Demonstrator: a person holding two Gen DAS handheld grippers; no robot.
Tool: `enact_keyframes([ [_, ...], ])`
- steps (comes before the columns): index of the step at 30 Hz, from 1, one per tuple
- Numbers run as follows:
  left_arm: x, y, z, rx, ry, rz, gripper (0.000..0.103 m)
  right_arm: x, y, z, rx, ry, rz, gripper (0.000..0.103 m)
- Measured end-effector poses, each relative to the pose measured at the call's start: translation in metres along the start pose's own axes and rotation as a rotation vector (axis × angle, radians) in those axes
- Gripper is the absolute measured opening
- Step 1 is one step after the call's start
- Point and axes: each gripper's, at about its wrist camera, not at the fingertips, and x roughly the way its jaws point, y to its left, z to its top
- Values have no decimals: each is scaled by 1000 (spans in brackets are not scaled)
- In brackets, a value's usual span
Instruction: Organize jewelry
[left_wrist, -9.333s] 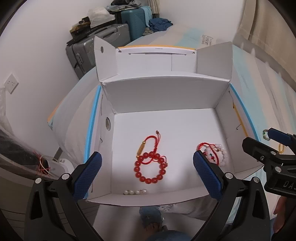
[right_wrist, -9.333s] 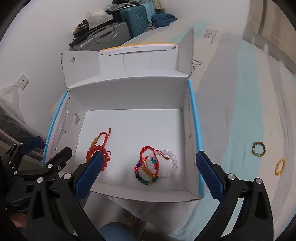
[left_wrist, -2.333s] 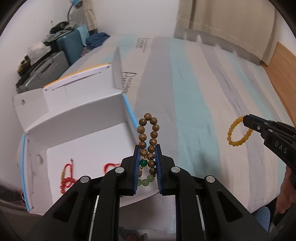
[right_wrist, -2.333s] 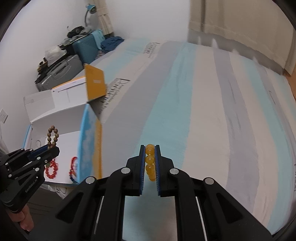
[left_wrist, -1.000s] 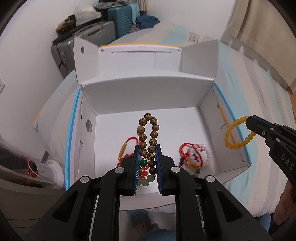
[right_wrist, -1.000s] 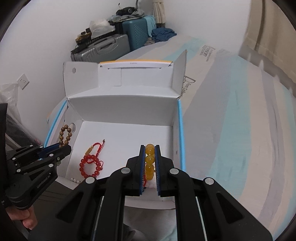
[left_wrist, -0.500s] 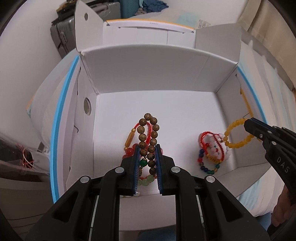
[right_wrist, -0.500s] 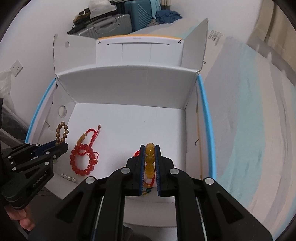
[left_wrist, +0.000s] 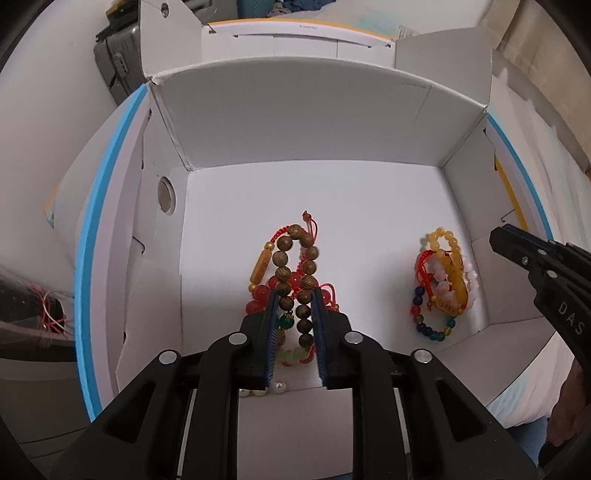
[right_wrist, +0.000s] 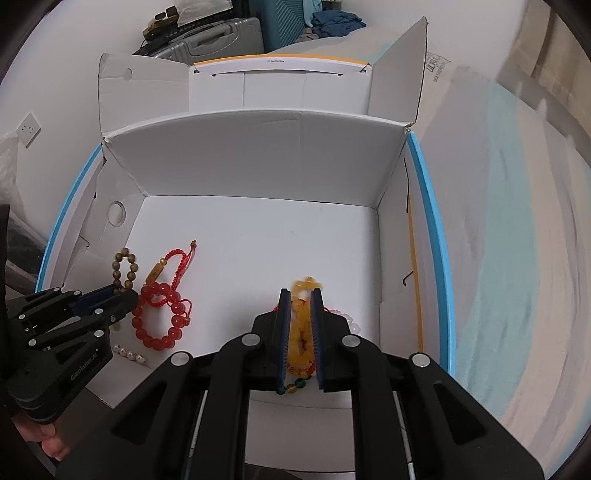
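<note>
**Inspector:** Both grippers hang inside the white box (right_wrist: 258, 162), pointing steeply down at its floor. The left gripper (left_wrist: 294, 295) has the brown wooden bracelet (left_wrist: 295, 266) between its pads; its jaws are narrow and opening, so release is under way. The loop stands directly over the red bead bracelet (right_wrist: 159, 317), which lies at the box's seven o'clock.

**Assessor:** And the other side?

**Inspector:** The right gripper (right_wrist: 297, 295) has the yellow bracelet (left_wrist: 448, 258) between its jaws, which stand narrow and are just starting to part. In the left wrist view that bracelet lies draped on the mixed pile (left_wrist: 439, 295) at four o'clock, and whether the pads press it I cannot tell.

**Assessor:** What makes this step sound?

**Inspector:** In my judgement, open fully before lifting, and lift straight up, so no bead or red cord snags a pad and drags out. The wooden loop leans on the red cords; a sideways withdrawal risks tangling them. The loose pearls (right_wrist: 129, 352) near the front wall should stay undisturbed.
</note>
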Motion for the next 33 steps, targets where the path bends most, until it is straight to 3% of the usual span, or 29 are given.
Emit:
enact_keyframes([
  [3,-8,1,-3,5,-29,17,21,-7,1,-2,3,-24,14,32],
  [6,-18,5,-8,-7,-65,27,37,-19,-2,-5,12,-59,38,47],
  [11,-32,9,-16,-19,-111,35,54,-39,-14,-17,55,-117,83,75],
  [13,-38,14,-18,-33,-129,37,65,-44,-16,-24,64,-135,79,80],
  [15,-44,13,-21,-42,-139,31,69,-49,-17,-30,66,-147,68,81],
  [16,-48,13,-25,-41,-153,30,76,-52,-18,-34,71,-157,65,82],
  [21,-73,12,-42,-33,-234,59,91,-71,-15,-52,67,-230,27,95],
  [25,-84,12,-54,-35,-265,66,97,-77,-11,-63,65,-234,19,95],
  [33,-92,16,-73,-46,-289,75,97,-84,-8,-83,72,-244,6,95],
])
